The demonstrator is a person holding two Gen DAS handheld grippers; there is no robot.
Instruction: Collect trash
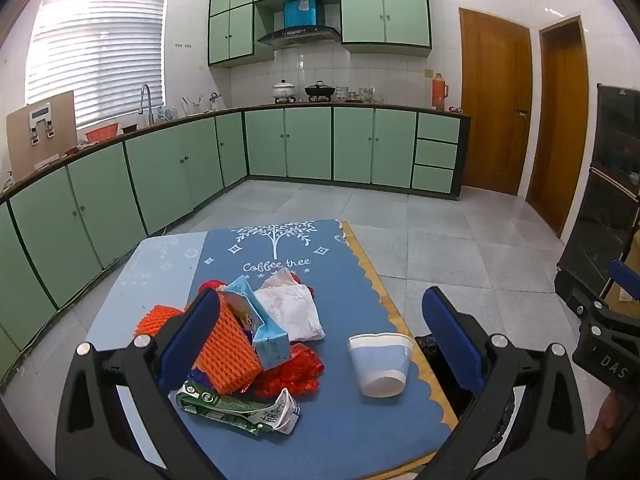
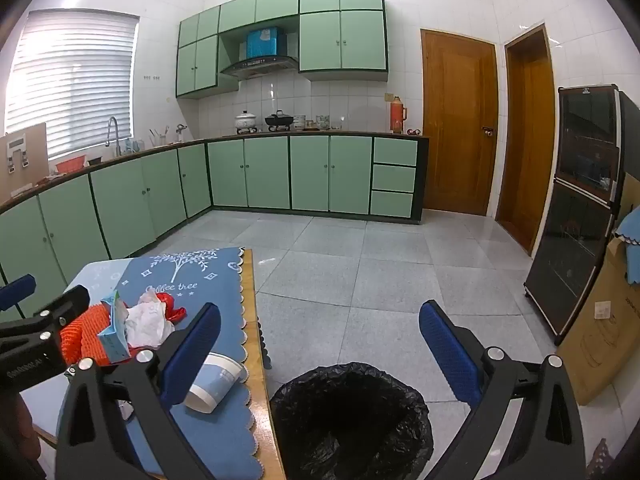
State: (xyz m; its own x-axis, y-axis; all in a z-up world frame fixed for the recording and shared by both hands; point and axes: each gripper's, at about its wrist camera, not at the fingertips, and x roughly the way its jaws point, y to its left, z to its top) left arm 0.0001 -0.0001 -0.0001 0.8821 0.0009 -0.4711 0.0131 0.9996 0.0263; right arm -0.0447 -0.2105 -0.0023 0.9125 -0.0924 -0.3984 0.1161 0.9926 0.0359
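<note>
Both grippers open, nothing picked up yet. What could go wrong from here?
1. The paper cup lies on its side near the table edge; a nudge might roll it off and miss the bin.
2. The trash pile is tangled; grabbing the orange foam net may drag the green wrapper along.

Bright window [image 1: 96, 48] daylight, sharp, fisheye-warped edges
</note>
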